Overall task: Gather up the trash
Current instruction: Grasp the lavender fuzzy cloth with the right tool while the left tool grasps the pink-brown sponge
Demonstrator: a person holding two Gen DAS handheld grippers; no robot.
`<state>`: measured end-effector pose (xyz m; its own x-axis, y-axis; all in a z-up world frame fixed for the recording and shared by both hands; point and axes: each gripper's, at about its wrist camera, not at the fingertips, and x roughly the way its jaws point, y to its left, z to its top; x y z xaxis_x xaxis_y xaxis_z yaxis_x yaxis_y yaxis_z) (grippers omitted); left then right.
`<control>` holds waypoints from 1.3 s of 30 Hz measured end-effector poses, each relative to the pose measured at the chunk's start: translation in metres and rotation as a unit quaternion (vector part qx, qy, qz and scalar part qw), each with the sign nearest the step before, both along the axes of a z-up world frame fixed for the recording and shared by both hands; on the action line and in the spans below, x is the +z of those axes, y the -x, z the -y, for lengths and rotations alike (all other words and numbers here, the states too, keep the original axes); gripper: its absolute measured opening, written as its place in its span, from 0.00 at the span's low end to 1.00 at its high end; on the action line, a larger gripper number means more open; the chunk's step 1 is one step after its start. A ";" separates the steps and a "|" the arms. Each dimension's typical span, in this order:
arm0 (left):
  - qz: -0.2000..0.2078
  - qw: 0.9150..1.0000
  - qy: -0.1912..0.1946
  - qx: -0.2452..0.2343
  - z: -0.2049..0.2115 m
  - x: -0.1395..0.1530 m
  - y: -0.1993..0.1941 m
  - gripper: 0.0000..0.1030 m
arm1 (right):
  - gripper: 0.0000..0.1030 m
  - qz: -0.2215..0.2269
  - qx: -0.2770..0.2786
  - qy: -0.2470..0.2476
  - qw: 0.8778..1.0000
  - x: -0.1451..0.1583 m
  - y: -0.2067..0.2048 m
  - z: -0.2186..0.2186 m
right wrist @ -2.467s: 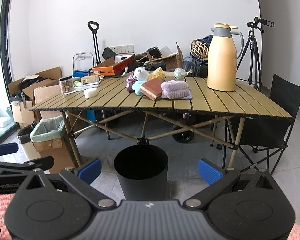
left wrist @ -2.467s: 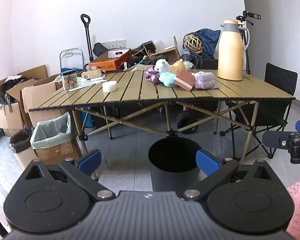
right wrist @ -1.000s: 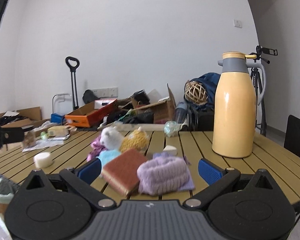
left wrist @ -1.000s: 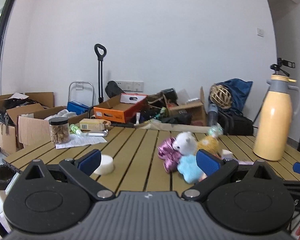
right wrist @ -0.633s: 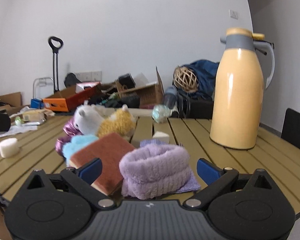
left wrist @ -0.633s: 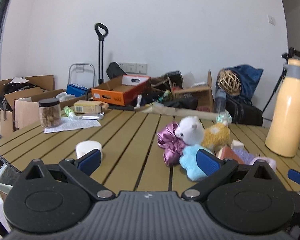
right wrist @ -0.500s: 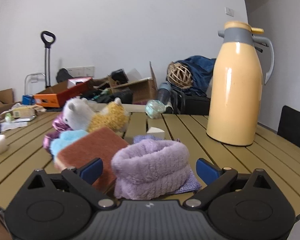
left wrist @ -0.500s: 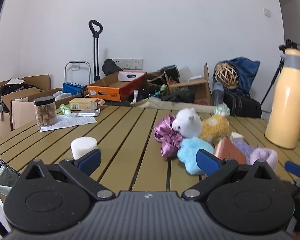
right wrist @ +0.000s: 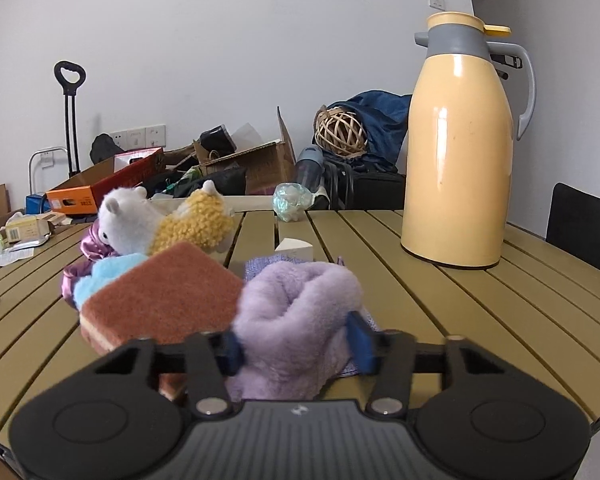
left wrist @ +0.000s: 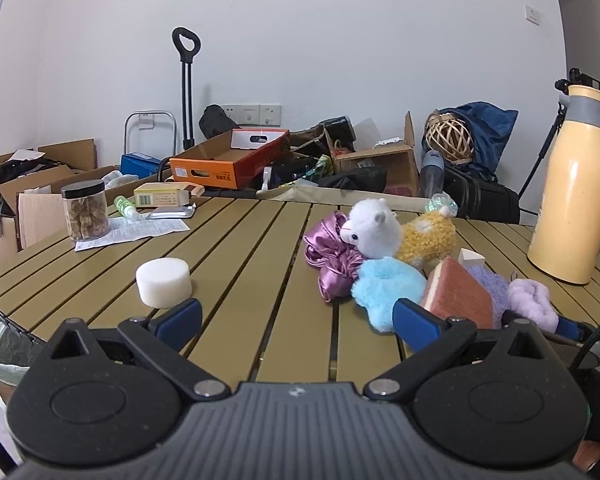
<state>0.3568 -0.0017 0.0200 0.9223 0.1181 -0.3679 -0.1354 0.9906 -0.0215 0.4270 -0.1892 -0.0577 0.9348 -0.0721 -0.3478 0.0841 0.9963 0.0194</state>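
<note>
On the slatted table (right wrist: 440,300), my right hand-held gripper (right wrist: 296,346) is closing its jaws around the fluffy purple cloth (right wrist: 300,304) beside the brown sponge (right wrist: 160,300), a soft, light bundle that I judge will squash, so taking its thick middle fold suits it best, while my left hand-held gripper (left wrist: 296,320) hangs wide open and empty.

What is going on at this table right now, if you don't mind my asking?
A person is clearing clutter off a slatted table with a gripper in each hand. The right gripper is closing on a fluffy purple cloth, which sits between its pads beside a brown sponge. The left gripper hangs open above the table, holding nothing, with a white foam puck just ahead of it.
</note>
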 end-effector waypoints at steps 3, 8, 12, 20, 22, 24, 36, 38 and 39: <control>-0.003 1.000 -0.002 -0.009 0.006 -0.002 -0.002 1.00 | 0.24 0.000 0.010 -0.017 1.000 0.003 0.004 0.006; -0.009 0.999 0.002 -0.031 0.019 -0.007 -0.005 1.00 | 0.23 0.020 0.012 -0.055 0.998 0.009 0.015 0.023; -0.012 0.998 -0.009 -0.056 0.038 -0.011 -0.009 1.00 | 0.23 0.046 0.013 -0.063 0.997 0.018 0.029 0.036; 0.004 0.993 -0.065 -0.095 0.088 -0.017 -0.021 1.00 | 0.23 0.051 -0.002 -0.059 0.997 0.025 0.051 0.068; 0.010 0.991 -0.087 -0.098 0.099 -0.020 -0.024 1.00 | 0.23 0.054 -0.007 -0.050 0.997 0.027 0.059 0.077; 0.011 0.990 -0.108 -0.094 0.110 -0.023 -0.029 1.00 | 0.23 0.057 -0.014 -0.046 0.997 0.028 0.065 0.084; -0.027 0.979 -0.186 -0.079 0.148 -0.053 -0.073 1.00 | 0.23 0.045 -0.040 -0.029 0.998 0.022 0.078 0.115; -0.031 0.979 -0.187 -0.080 0.150 -0.056 -0.077 1.00 | 0.23 0.044 -0.041 -0.030 0.998 0.022 0.078 0.118; -0.030 0.978 -0.189 -0.079 0.151 -0.058 -0.078 1.00 | 0.23 0.044 -0.041 -0.030 0.998 0.022 0.078 0.119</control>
<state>0.4346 -0.1522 -0.0375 0.9179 0.1144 -0.3801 0.0296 0.9352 0.3530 0.3493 -0.3078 -0.0354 0.9536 -0.1301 -0.2715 0.1598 0.9830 0.0904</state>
